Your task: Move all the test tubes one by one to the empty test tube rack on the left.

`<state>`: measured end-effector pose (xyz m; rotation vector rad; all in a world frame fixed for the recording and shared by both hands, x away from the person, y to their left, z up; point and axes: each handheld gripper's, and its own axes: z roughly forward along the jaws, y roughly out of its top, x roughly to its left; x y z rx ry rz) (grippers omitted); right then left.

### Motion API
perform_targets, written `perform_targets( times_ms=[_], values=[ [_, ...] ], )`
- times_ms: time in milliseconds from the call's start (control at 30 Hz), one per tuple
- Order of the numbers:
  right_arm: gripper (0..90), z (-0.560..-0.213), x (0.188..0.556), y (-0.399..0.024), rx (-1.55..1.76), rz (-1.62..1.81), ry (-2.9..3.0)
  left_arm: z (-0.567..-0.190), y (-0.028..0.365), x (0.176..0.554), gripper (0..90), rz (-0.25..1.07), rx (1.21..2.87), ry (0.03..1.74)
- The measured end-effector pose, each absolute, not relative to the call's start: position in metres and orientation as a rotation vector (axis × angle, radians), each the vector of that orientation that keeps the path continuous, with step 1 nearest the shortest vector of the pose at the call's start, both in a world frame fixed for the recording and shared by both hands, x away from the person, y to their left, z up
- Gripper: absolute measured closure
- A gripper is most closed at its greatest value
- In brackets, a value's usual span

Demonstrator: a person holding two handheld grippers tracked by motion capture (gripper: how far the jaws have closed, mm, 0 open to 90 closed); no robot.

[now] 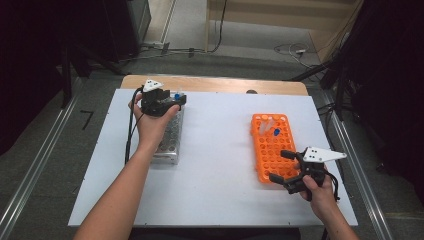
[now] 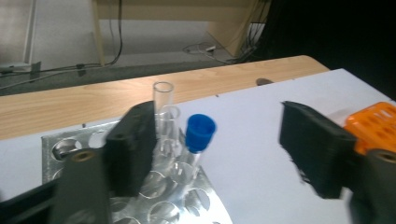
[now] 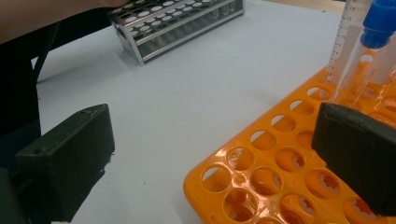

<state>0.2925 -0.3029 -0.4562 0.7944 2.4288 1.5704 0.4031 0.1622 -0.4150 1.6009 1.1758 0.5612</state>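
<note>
Blue-capped tube (image 2: 200,136) stands near upright in the metal rack (image 1: 170,145) at the table's (image 1: 220,165) 10 o'clock; long axis vertical, slight lean; left gripper (image 1: 165,104) is the nearer one, tube between its jaws, toward the left jaw; jaws spread, pads off the tube, pinching nothing; right gripper (image 1: 287,170) spread wide over the orange rack's (image 1: 262,150) near edge at 4 o'clock, empty.

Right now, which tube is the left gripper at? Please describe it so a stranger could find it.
Find the metal rack at the table's left. At its far end, between the open left gripper, stands a tube. It alone there has a blue cap; its neighbours are open.
</note>
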Motion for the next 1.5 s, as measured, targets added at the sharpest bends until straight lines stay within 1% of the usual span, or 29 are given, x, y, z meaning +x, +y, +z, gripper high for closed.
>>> perform_targets(
  times_ms=[100,233,300,367,700,933,1133,1200,1400,1500],
  values=[
    [0.0,-0.456,0.293,-0.303,0.800,1.572,2.426,-0.408,0.162,0.393,12.6,0.553,1.600,1.146],
    [0.0,-0.456,0.293,-0.302,0.805,1.566,2.426,-0.401,0.164,0.379,7.4,0.550,1.586,1.116],
    [0.0,-0.455,0.293,-0.301,0.806,1.565,2.426,-0.399,0.165,0.371,2.6,0.544,1.588,1.105],
    [0.0,-0.455,0.294,-0.301,0.810,1.563,2.424,-0.397,0.165,0.361,0.9,0.545,1.591,1.086],
    [0.0,-0.452,0.296,-0.297,0.827,1.561,2.405,-0.400,0.162,0.319,0.0,0.530,1.611,1.021],
    [0.0,-0.451,0.300,-0.294,0.847,1.521,2.396,-0.415,0.156,0.292,0.0,0.520,1.618,1.003],
    [0.0,-0.448,0.308,-0.292,0.893,1.504,2.387,-0.423,0.152,0.277,0.0,0.497,1.611,0.986],
    [1.7,-0.448,0.312,-0.291,0.924,1.491,2.380,-0.425,0.151,0.273,0.0,0.506,1.614,0.980],
    [2.1,-0.451,0.325,-0.291,0.971,1.456,2.386,-0.434,0.147,0.270,0.0,0.492,1.640,0.972],
    [4.3,-0.451,0.332,-0.290,1.024,1.399,2.360,-0.438,0.144,0.269,0.0,0.480,1.650,0.969]
  ],
)
